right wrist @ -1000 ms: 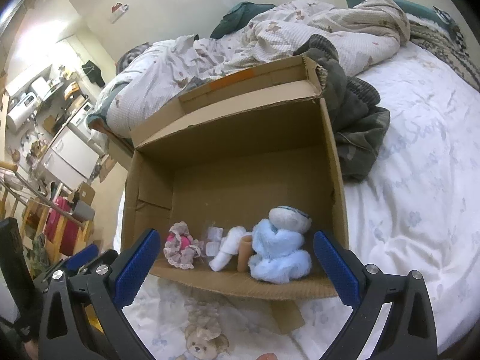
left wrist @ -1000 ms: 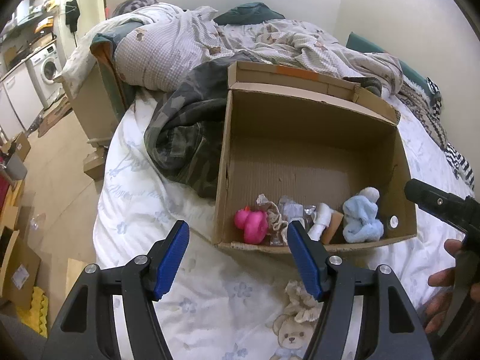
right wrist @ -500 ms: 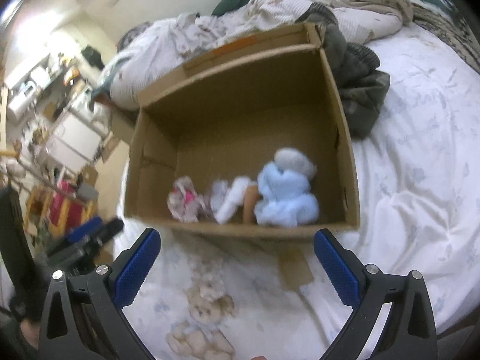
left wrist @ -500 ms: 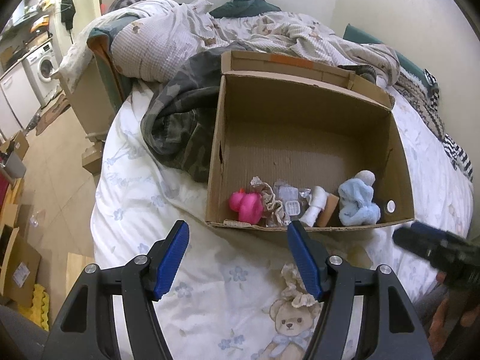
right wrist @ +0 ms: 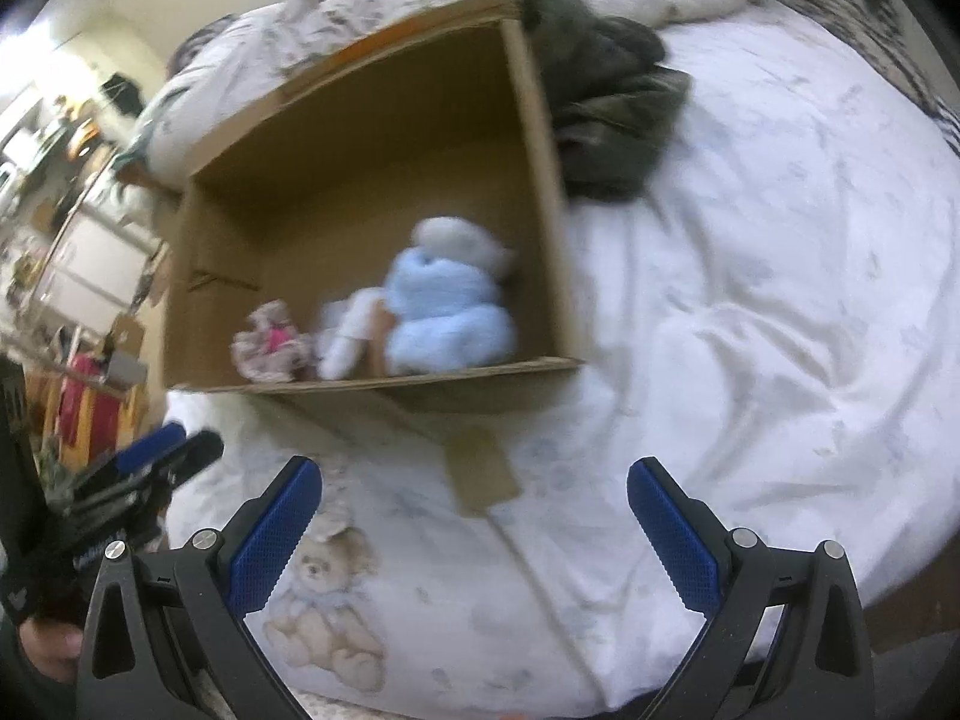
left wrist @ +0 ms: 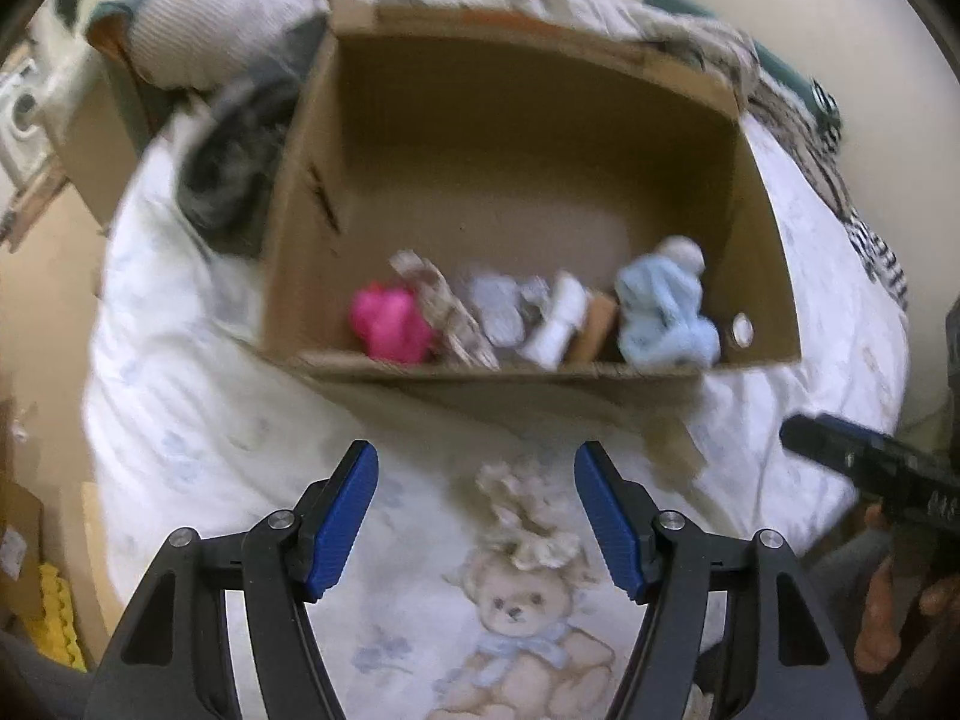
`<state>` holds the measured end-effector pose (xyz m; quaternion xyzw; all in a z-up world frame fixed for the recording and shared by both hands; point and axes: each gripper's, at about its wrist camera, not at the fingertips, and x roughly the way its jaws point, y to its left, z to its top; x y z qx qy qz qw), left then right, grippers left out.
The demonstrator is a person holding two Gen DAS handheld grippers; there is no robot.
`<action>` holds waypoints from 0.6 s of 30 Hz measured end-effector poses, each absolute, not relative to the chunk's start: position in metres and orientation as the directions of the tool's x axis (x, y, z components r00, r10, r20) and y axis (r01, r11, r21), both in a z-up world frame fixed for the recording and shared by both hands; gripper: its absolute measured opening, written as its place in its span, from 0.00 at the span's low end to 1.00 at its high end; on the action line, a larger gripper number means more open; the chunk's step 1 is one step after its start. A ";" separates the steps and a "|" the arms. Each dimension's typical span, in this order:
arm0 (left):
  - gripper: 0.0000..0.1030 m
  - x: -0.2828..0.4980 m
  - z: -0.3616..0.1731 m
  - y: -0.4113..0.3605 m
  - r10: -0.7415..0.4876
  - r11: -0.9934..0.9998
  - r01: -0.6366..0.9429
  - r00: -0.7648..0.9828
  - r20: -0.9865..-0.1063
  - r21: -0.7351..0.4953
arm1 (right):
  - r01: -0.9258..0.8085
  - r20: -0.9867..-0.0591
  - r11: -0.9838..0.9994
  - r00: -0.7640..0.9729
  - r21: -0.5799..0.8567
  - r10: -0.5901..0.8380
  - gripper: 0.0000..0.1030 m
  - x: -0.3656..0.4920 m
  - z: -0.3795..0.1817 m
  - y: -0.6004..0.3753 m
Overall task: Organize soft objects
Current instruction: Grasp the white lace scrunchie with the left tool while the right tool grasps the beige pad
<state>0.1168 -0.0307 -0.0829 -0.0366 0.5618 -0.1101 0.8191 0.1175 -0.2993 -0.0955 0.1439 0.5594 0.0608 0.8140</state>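
L gripper (left wrist: 474,516): fingers apart, nothing between them, held above the bed sheet (left wrist: 198,396).
R gripper (right wrist: 474,528): fingers wide apart, empty, also over the sheet.

Cardboard box (left wrist: 528,138): open top, sits on the bed straight ahead of L gripper; ahead and slightly left of R gripper. Loose flap (right wrist: 480,468) sticks out from its near wall toward R gripper.

Box contents, all lined up along the near wall (frames blurred, detail approx.):
- pink soft toy (left wrist: 390,324), ahead-left of L gripper, touching a patterned cloth item (left wrist: 444,312) just to its right.
- grey/white soft piece (left wrist: 504,306), dead ahead of L gripper.
- white roll (left wrist: 561,324), next along to the right, beside a brown piece (left wrist: 600,324); what it is, can't tell.
- light-blue plush (left wrist: 660,312), ahead-right of L gripper; ahead-left of R gripper, nearest the box's right wall.
- small round disc (left wrist: 742,330), in the box's near right corner.

Frilly cream soft item (left wrist: 528,516): on the sheet between L gripper's fingers, just beyond them, outside the box, touching the teddy-bear print (left wrist: 522,618) below it.

Dark camo garment (right wrist: 606,120): heaped on the bed against the box's far right side, well ahead of R gripper.

Rumpled quilt (left wrist: 240,6): beyond the box.
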 end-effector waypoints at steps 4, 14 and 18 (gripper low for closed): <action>0.63 0.118 -0.103 -0.042 -0.255 0.962 0.162 0.248 -0.935 -0.220 | 0.130 -0.904 0.943 0.348 0.307 0.247 1.00 0.120 -0.104 -0.313; 0.60 0.120 -0.144 -0.072 -0.186 0.958 0.247 0.159 -0.970 -0.144 | 0.113 -0.923 0.952 0.302 0.285 0.240 1.00 0.128 -0.114 -0.305; 0.16 0.124 -0.153 -0.070 -0.181 0.960 0.238 0.116 -0.977 -0.150 | 0.088 -0.930 0.955 0.266 0.284 0.253 1.00 0.132 -0.125 -0.298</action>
